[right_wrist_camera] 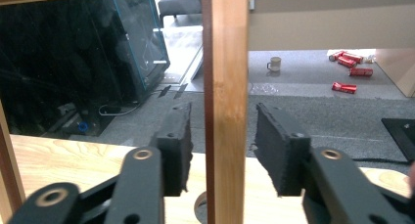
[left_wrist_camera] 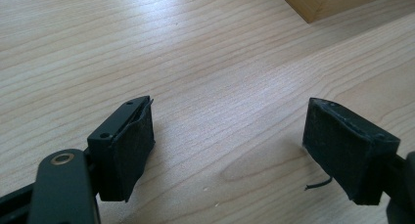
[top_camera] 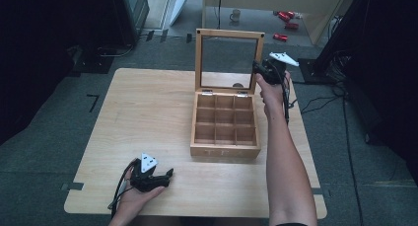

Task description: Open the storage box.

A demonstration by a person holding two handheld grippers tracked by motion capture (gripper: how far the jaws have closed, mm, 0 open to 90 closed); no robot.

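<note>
Jaws of both grippers apart: right gripper (right_wrist_camera: 222, 150) astride the upright lid frame (right_wrist_camera: 226, 87), left gripper (left_wrist_camera: 227, 150) low over the table (left_wrist_camera: 195, 62).

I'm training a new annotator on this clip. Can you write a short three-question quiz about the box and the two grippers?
1. True or false: the wooden box has its lid standing open.
2. What lies between the right gripper pads: A) the lid's frame, B) a mug, C) nothing?
3. Fill in: the left gripper is open above the bare ____.

Key: 1 true. 2 A; the pads straddle the frame with gaps visible. 3 table.
</note>
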